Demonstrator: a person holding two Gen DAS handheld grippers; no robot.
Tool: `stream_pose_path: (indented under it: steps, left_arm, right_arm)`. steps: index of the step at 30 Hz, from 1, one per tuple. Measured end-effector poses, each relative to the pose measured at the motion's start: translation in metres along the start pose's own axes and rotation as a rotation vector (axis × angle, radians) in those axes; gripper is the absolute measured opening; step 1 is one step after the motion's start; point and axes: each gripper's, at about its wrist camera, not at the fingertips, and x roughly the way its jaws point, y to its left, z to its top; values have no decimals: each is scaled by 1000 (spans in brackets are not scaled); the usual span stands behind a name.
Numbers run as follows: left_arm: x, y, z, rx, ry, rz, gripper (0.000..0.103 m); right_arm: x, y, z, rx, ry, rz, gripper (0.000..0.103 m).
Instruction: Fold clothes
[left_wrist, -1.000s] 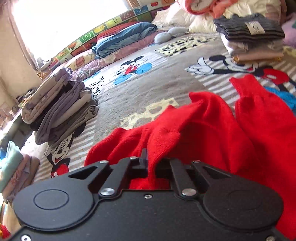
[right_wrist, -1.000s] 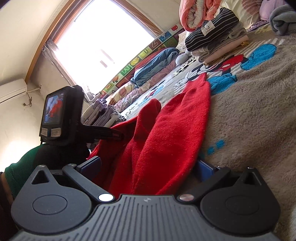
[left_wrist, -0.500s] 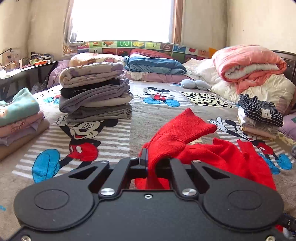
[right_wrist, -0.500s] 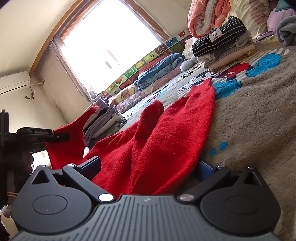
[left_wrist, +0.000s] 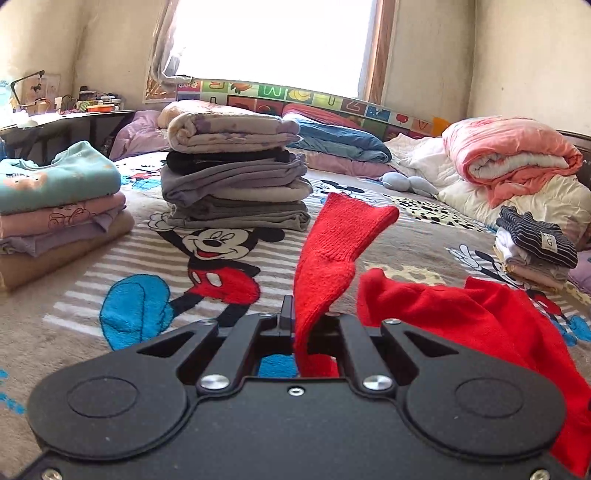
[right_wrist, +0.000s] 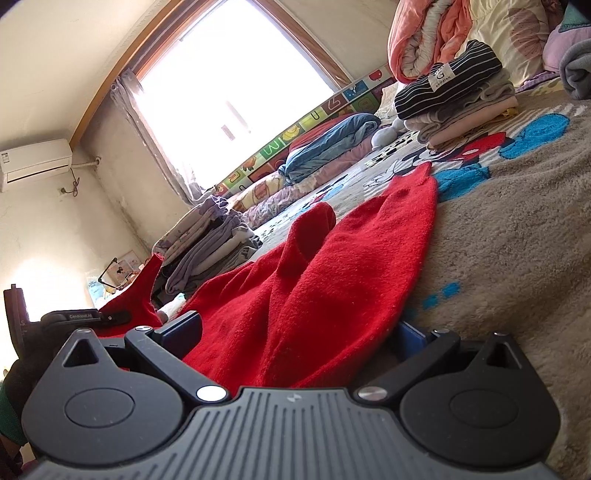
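Note:
A red knitted sweater (right_wrist: 351, 258) lies spread on the Mickey Mouse blanket (left_wrist: 147, 236). My left gripper (left_wrist: 301, 317) is shut on one red sleeve (left_wrist: 332, 240), which stands up out of the closed jaws, lifted off the bed. The sweater's body (left_wrist: 461, 314) lies crumpled to its right. My right gripper (right_wrist: 299, 328) rests low on the bed with its jaws wide apart and the sweater's near edge lying between them. In the right wrist view the left gripper (right_wrist: 110, 317) shows at far left, with the sleeve end (right_wrist: 144, 291) pinched in it.
A tall pile of folded grey and lilac clothes (left_wrist: 232, 177) stands ahead. Another folded pile (left_wrist: 55, 199) is at the left, and a striped-topped pile (left_wrist: 535, 240) at the right. A pink quilt (left_wrist: 509, 158) and pillows line the far side. A cluttered desk (left_wrist: 55, 118) is at far left.
My left gripper has swung out to the left with the sleeve, drawing it away from the sweater's body, and its view has rolled level. The right gripper has stayed put.

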Motion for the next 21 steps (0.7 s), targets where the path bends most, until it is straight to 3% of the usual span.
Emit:
stream_pose_path:
  steps: [8,17,19,21]
  left_arm:
    - [-2,63,-3,-135,0,53,3]
    - [10,98,-28,-277,101,84,9]
    - [13,116,-35,-383,123,119,9]
    - [12,136,-42,-526,120,100,10]
  right_arm:
    - [1,2,-1,-11,1,-13,103]
    - [1,4,-1,-16,2,-21,103]
    - [1,4,-1,-17,2,-22,103]
    - [1,4,-2,-18,3,-23,103]
